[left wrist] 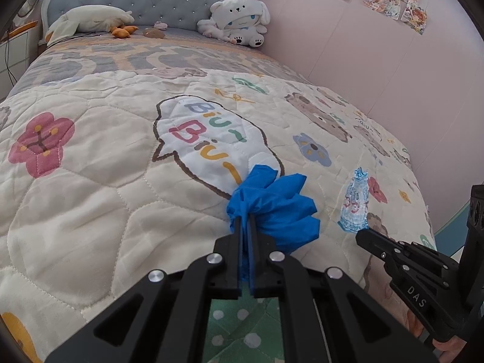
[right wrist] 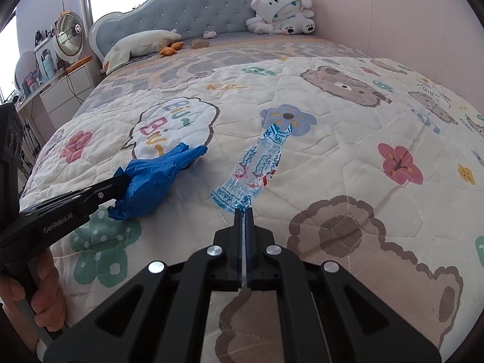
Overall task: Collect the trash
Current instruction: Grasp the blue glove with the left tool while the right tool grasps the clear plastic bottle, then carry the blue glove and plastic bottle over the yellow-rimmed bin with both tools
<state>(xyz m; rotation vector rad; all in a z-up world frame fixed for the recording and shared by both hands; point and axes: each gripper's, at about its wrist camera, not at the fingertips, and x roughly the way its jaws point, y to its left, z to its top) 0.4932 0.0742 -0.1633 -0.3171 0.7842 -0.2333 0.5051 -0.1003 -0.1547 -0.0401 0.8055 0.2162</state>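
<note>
A crumpled blue glove (left wrist: 278, 208) lies on the quilted bed cover (left wrist: 90, 181), and my left gripper (left wrist: 245, 219) is shut on its near end. In the right wrist view the same glove (right wrist: 157, 178) sticks out of the left gripper (right wrist: 122, 180), which comes in from the left. A clear plastic wrapper (right wrist: 257, 166) with blue and red print lies flat on the cover. My right gripper (right wrist: 244, 210) is shut on its near edge. The left wrist view shows this wrapper (left wrist: 355, 205) to the right of the glove, with the right gripper (left wrist: 361, 236) at its lower end.
A white plush toy (right wrist: 281, 9) sits by the padded headboard (right wrist: 193, 9), beside a white pillow (right wrist: 142, 44) and small orange toys (right wrist: 171, 48). A pink wall (left wrist: 378, 60) runs along the bed's right side. A round heater (right wrist: 69, 34) and a desk (right wrist: 60, 90) stand to the left.
</note>
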